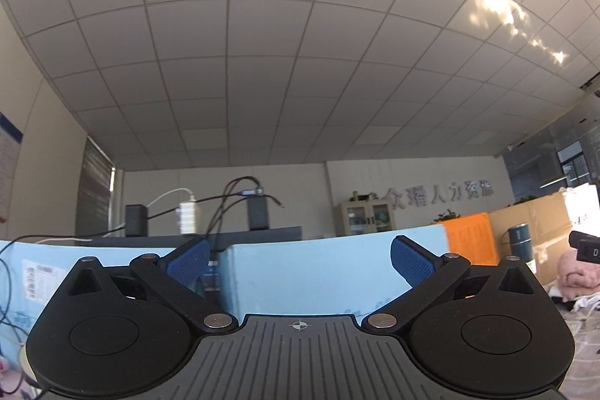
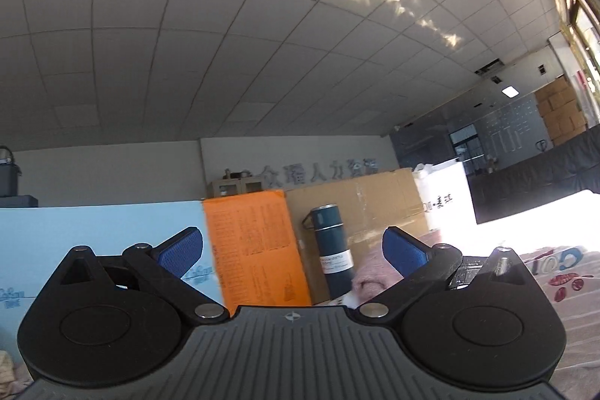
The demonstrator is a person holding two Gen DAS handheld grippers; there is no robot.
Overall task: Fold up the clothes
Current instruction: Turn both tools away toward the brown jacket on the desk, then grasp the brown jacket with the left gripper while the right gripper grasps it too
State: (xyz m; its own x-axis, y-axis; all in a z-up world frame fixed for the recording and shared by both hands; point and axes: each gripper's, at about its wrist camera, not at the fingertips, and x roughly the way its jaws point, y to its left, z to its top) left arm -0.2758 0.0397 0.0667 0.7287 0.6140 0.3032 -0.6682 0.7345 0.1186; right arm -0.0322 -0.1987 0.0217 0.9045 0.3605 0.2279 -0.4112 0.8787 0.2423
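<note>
Both cameras tilt upward toward the ceiling. My left gripper (image 1: pixel 299 263) is open, its blue pads spread wide with nothing between them. My right gripper (image 2: pixel 292 252) is open too, and empty. A pink fluffy garment (image 1: pixel 575 278) lies bunched at the far right of the left wrist view. The same pink garment (image 2: pixel 375 274) shows just behind my right gripper's right finger, beside the flask. A patterned cloth surface (image 2: pixel 570 283) spreads to the right under bright sunlight.
Light blue boards (image 1: pixel 318 268) stand ahead, with an orange box (image 2: pixel 255 246), a cardboard box (image 2: pixel 360 208) and a dark green flask (image 2: pixel 332 250). Cables and a white power strip (image 1: pixel 187 216) sit on a dark ledge. A black device (image 1: pixel 585 246) pokes in at right.
</note>
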